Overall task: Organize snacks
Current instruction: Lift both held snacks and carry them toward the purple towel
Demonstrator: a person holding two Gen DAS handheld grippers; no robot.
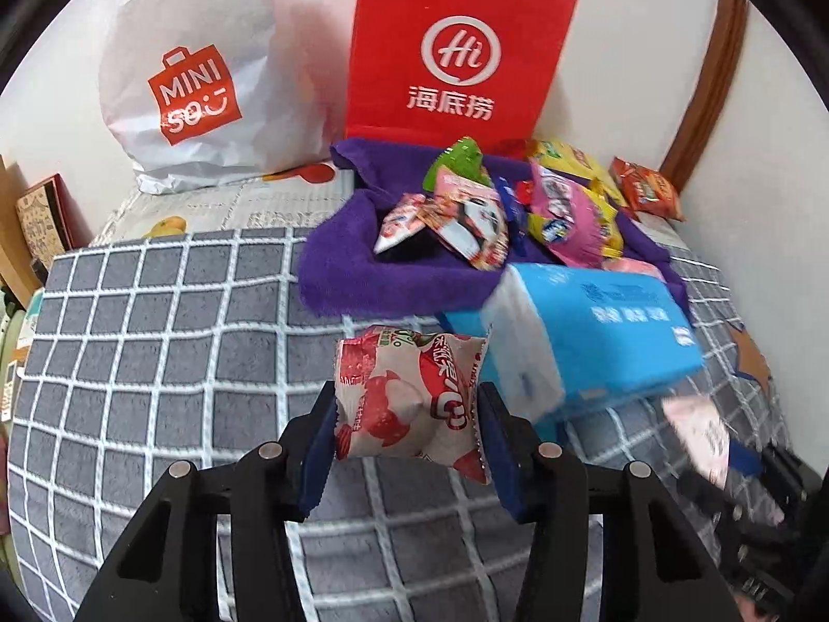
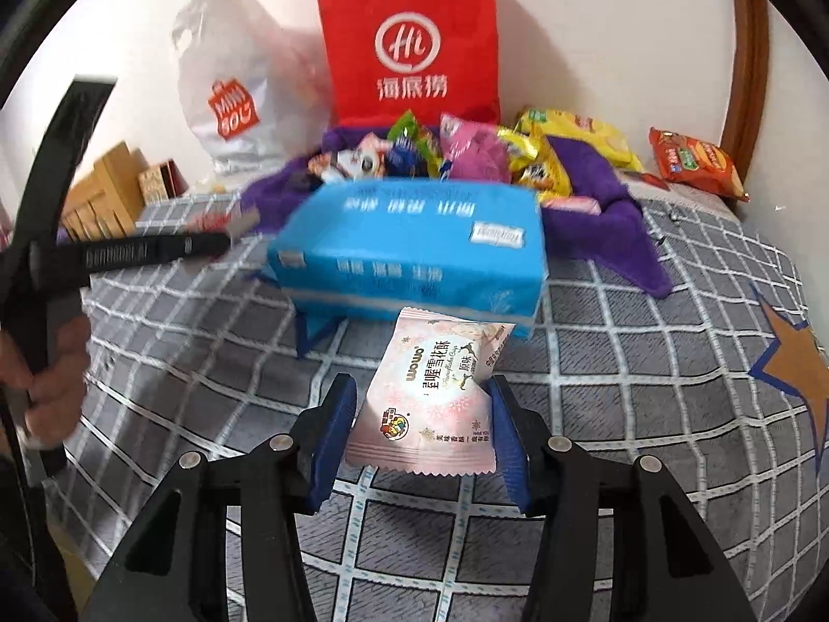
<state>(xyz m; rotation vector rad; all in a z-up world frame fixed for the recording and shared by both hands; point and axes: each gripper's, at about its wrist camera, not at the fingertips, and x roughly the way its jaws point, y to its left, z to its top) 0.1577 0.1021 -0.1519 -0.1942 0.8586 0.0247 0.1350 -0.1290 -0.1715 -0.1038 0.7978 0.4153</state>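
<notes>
**Two snack packets held above the checked bed cover**

The left gripper (image 1: 409, 414) pinches a red-and-white strawberry packet (image 1: 414, 399), its long axis lying across the jaws. The right gripper (image 2: 422, 433) pinches a pink packet (image 2: 435, 394), long axis pointing away, slightly tilted. Both hang over the grey checked blanket (image 1: 171, 321), which is bare toward its left edge. Beyond lies a glossy blue tissue pack (image 2: 414, 259), then a fuzzy purple towel (image 1: 337, 264) with crinkly snacks (image 1: 518, 207). By the wall stand a red paper bag (image 2: 414, 41) and a white plastic bag (image 1: 197, 72).
</notes>
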